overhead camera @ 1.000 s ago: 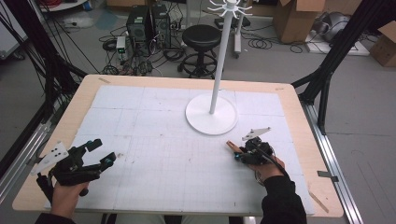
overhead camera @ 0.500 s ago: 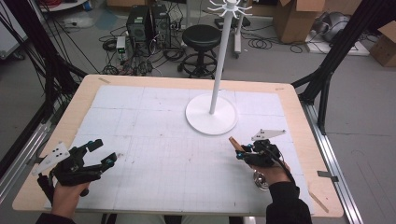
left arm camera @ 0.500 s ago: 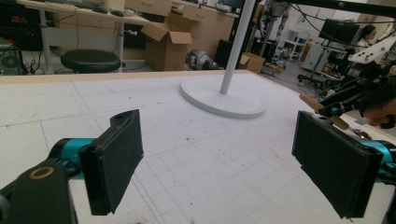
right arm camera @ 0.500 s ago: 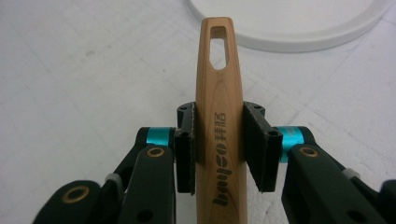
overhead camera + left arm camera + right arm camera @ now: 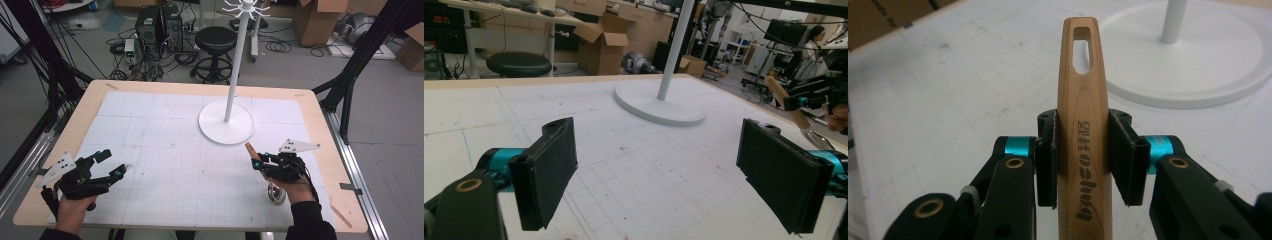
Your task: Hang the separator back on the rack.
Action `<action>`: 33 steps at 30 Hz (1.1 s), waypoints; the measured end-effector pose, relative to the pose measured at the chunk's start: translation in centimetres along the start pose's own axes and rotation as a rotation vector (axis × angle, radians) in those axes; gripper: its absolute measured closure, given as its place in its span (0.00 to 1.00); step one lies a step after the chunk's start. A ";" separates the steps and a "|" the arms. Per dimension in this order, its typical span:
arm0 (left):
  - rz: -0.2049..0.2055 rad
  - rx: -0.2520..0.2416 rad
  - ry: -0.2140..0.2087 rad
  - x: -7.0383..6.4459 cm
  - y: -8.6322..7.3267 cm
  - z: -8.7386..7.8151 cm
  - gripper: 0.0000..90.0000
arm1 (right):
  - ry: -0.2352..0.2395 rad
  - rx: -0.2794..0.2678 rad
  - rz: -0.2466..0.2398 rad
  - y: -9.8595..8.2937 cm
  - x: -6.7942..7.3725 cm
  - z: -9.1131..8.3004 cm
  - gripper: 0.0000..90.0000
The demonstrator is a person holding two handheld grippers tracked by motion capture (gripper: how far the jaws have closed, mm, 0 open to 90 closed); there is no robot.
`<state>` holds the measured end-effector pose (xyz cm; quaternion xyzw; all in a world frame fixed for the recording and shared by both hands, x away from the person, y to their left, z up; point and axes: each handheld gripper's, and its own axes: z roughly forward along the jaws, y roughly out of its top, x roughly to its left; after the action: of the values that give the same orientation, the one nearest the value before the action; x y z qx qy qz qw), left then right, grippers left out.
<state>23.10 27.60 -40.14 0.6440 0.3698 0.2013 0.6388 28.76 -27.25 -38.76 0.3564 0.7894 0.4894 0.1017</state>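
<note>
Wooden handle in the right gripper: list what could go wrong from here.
1. The right gripper clamps the wooden handle only at its narrow middle, so the metal head hanging below the hand may swing it or make it slip.
2. The stand's hooks sit high; threading the handle's slot there could nudge the pole.

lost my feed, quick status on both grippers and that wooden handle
Right gripper shut on wooden handle, lifted off the table. Left gripper open, holding nothing. White stand ahead of the handle; path between looks open.
</note>
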 end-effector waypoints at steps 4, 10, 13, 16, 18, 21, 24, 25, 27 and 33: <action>-0.004 -0.013 -0.021 -0.3 0.2 0.0 0.18 | 0.056 -0.053 -0.018 0.5 1.3 -0.1 0.75; 0.007 -0.011 -0.079 -0.8 0.9 0.4 0.18 | 0.155 -0.101 -0.055 1.3 3.7 1.0 0.74; -0.008 -0.020 -0.146 -1.3 1.8 0.6 0.18 | 0.242 -0.130 -0.093 1.9 6.0 2.4 0.74; -0.010 -0.036 -0.192 -1.9 2.2 0.7 0.17 | 0.306 -0.153 -0.118 2.3 7.7 3.4 0.74; -0.014 -0.040 -0.239 -2.4 2.5 0.9 0.17 | 0.338 -0.165 -0.136 2.6 8.7 3.9 0.74; -0.003 -0.039 -0.306 -3.3 2.9 1.4 0.18 | 0.383 -0.178 -0.150 2.9 9.8 4.5 0.74; 0.004 -0.037 -0.350 -4.0 3.2 1.8 0.18 | 0.407 -0.188 -0.156 2.9 10.2 4.8 0.74; 0.008 -0.032 -0.399 -4.6 3.5 2.3 0.18 | 0.429 -0.207 -0.161 3.0 10.6 5.0 0.74; 0.008 -0.028 -0.423 -5.0 3.7 2.7 0.19 | 0.457 -0.227 -0.159 3.0 11.0 5.0 0.74; 0.020 0.010 -0.583 -7.8 4.8 5.7 0.23 | 0.516 -0.285 -0.172 3.4 11.9 5.0 0.74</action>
<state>23.30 18.40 -34.40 0.6815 0.1654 0.0121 0.7128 24.22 -14.98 -36.14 0.1341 0.7399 0.6591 -0.0121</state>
